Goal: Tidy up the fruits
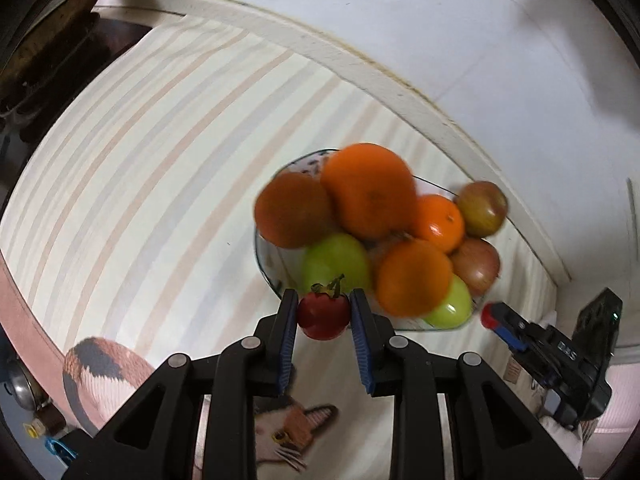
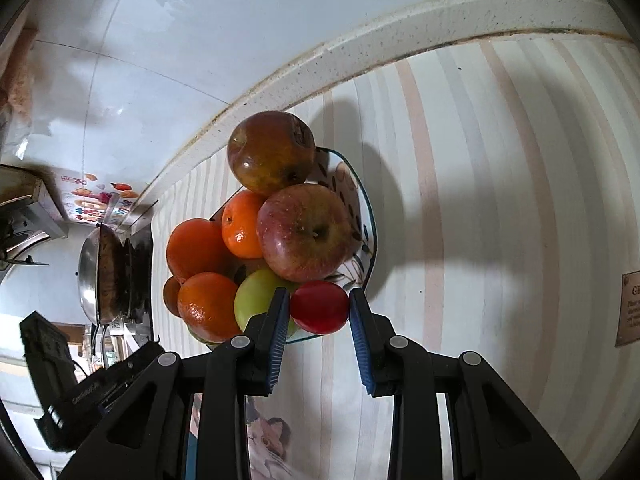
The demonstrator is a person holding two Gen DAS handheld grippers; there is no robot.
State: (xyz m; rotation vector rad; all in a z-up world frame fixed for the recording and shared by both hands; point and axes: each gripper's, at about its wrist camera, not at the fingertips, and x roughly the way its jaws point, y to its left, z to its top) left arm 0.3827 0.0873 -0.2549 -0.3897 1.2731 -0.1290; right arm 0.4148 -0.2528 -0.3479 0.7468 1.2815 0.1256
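A patterned bowl [image 1: 267, 268] on the striped tablecloth is piled with oranges [image 1: 370, 188], green apples [image 1: 334, 262] and red-brown apples [image 1: 480, 208]. My left gripper [image 1: 323, 314] is shut on a small red tomato [image 1: 323, 316] with a green stem, just at the bowl's near rim. My right gripper [image 2: 319, 309] is shut on another small red tomato [image 2: 319, 306] at the bowl's [image 2: 362, 196] near edge, beside a green apple [image 2: 256, 296] and below a big red apple [image 2: 306, 232]. The right gripper also shows in the left wrist view [image 1: 490, 316], right of the bowl.
The tablecloth [image 1: 140, 184] has a cat picture [image 1: 296, 436] at its near edge. A wall [image 1: 440, 20] rises close behind the bowl. A steel pan [image 2: 94, 272] and stove stand further along the counter. A brown label [image 2: 630, 308] lies at the far right.
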